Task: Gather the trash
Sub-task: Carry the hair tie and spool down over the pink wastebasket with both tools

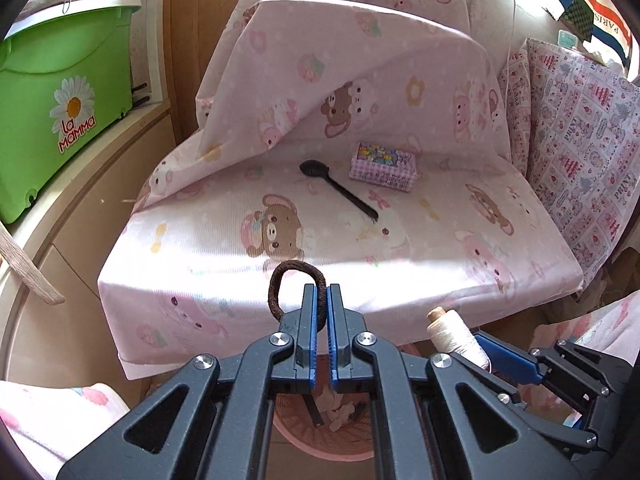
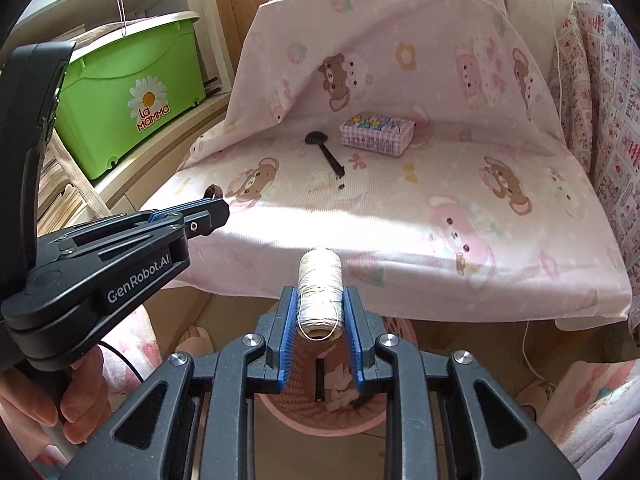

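L gripper point(image 1: 322, 300): jaws pressed nearly together, pinching a brown hair tie point(image 1: 288, 280); its loop sticks up and left of the fingertips. R gripper point(image 2: 318, 312): jaws part-spread, clamping a spool of cream thread point(image 2: 320, 292) lengthwise btwn the blue pads, a loose strand hanging round its near end. Both grippers sit at the near edge of a seat under a pink bear-print sheet point(image 1: 360, 248). Pink woven basket point(image 2: 304, 400) directly below both, w/ scraps inside. Further back on the sheet, well apart from both grippers: black plastic spoon point(image 1: 336, 188), and a small checked pink box point(image 1: 384, 166) just right of its bowl. Green bin point(image 1: 56, 96) at far left. Person's fingers point(image 2: 80, 404) wrap the L handle.
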`<state>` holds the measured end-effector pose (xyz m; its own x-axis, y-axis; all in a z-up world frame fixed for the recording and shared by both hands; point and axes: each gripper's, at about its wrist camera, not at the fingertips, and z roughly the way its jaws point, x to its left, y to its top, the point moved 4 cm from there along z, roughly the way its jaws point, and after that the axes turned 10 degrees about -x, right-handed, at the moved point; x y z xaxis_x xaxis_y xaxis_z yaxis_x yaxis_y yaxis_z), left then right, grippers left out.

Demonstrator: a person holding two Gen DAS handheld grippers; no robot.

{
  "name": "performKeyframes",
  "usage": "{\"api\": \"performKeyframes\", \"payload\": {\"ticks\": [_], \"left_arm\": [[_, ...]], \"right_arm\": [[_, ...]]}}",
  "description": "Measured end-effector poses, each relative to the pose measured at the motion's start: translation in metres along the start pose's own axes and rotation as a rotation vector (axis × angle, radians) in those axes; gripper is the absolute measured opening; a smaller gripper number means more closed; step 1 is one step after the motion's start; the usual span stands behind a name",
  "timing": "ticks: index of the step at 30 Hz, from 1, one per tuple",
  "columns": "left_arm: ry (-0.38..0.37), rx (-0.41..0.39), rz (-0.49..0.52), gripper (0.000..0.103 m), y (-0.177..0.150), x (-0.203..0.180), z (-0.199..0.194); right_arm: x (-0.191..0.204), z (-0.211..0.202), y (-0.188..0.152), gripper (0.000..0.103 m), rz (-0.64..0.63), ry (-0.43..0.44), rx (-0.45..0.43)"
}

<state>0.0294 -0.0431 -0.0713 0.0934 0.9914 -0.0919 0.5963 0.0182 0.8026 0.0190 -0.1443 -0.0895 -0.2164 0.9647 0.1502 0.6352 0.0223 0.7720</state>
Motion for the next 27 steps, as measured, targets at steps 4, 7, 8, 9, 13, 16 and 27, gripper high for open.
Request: {"api": "performKeyframes", "payload": {"ticks": [4,7,8,9,13,16,27], "left_arm": [[-0.008,0.047,-0.034,0.004,-0.010,0.003,0.006],[0.002,0.058,-0.023,0.004,-0.016,0.002,0.008],[0.001,0.072,-0.032,0.004,-0.019,0.003,0.011],[0.001,0.090,-0.049,0.004,-0.024,0.005,0.015],[-0.001,0.147,-0.113,0.004,-0.041,0.012,0.034],[0.023,0.178,-0.082,0.004,-0.057,0.007,0.050],[0.039,0.336,-0.093,0.004,-0.102,0.012,0.093]], "right_arm": [[-0.010,0.023,-0.018,0.025,0.065,0.031,0.115],[-0.020,0.038,-0.029,0.025,0.094,0.005,0.163],[-0.022,0.043,-0.031,0.025,0.101,-0.002,0.172],[-0.024,0.047,-0.034,0.025,0.105,-0.011,0.180],[-0.030,0.064,-0.043,0.025,0.119,-0.045,0.205],[-0.034,0.074,-0.052,0.025,0.123,-0.063,0.224],[-0.043,0.100,-0.068,0.025,0.121,-0.073,0.276]]}}
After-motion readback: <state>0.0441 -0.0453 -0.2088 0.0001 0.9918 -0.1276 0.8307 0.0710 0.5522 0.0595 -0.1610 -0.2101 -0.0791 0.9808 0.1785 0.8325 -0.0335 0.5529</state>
